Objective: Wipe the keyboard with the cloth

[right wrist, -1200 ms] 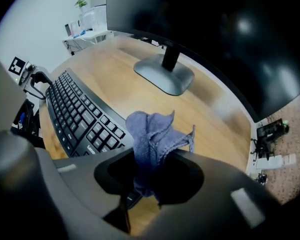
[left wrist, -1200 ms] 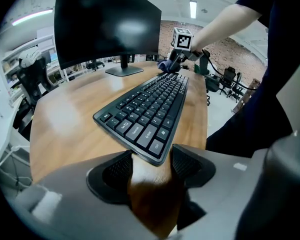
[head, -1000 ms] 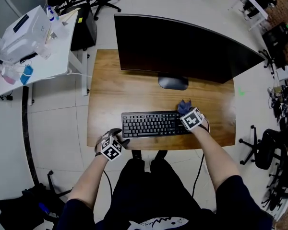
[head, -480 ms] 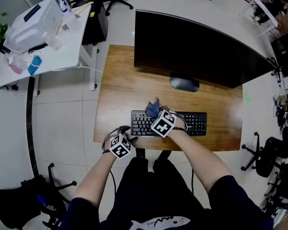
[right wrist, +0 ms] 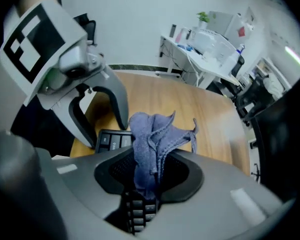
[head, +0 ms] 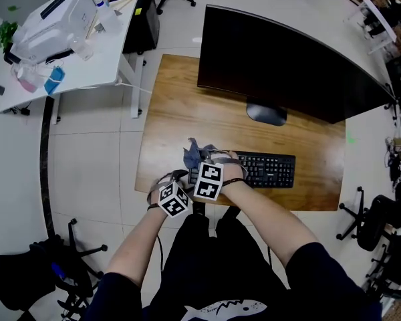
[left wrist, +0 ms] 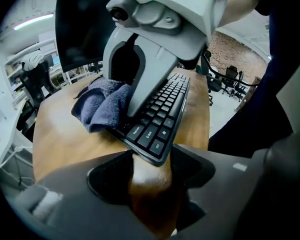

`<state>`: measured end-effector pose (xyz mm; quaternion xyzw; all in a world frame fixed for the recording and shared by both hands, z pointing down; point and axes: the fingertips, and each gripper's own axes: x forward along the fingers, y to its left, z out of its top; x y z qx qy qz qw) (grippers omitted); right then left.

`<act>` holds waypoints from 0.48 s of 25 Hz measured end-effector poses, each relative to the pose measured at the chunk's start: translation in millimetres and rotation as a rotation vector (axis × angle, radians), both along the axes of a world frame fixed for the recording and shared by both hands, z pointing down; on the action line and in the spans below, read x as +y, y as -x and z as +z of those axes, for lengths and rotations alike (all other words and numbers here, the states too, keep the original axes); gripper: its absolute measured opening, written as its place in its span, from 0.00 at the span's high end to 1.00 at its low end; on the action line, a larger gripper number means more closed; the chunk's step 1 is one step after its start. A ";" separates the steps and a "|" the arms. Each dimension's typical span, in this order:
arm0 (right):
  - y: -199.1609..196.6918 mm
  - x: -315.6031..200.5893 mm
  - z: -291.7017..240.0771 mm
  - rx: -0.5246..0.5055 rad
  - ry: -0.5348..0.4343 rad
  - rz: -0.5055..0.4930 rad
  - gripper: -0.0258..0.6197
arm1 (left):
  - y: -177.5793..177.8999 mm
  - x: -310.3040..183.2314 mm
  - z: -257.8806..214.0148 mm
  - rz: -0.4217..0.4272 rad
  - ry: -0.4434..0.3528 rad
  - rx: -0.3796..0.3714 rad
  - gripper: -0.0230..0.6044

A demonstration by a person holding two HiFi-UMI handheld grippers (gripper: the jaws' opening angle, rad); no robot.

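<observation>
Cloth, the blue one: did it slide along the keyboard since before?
Yes. The cloth, pinched in the right gripper, went from the right end of the keyboard to its left end.

1. One keyboard [head: 267, 168] is lying on one wooden desk [head: 180, 112].
2. One monitor [head: 287, 65] is standing behind.
3. One cloth [head: 192, 156] is showing.
4. Two grippers are showing: left gripper [left wrist: 150, 171], right gripper [right wrist: 147, 179].

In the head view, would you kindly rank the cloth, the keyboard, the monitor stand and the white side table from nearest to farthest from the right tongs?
1. cloth, held in the right tongs
2. keyboard, directly beneath them
3. monitor stand, behind, to the right
4. white side table, far left
</observation>
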<state>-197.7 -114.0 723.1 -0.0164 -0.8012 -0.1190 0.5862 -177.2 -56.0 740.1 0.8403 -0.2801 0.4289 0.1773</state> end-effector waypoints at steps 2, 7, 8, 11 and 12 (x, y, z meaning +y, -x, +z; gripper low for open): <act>-2.7 18.6 2.3 -0.005 -0.013 -0.053 0.76 | 1.0 0.6 0.6 0.001 -0.001 0.001 0.58; -13.7 59.2 6.8 -0.013 -0.040 -0.158 0.76 | 2.1 0.6 0.6 0.012 0.007 -0.006 0.58; -16.3 64.4 6.8 -0.016 -0.035 -0.166 0.76 | 2.2 0.8 0.8 0.012 0.009 -0.008 0.58; -26.8 75.4 8.1 -0.013 -0.056 -0.223 0.76 | 2.4 0.1 1.9 0.013 0.015 -0.017 0.58; -31.4 78.1 9.0 -0.010 -0.066 -0.243 0.76 | 2.4 0.0 2.3 0.014 0.018 -0.020 0.58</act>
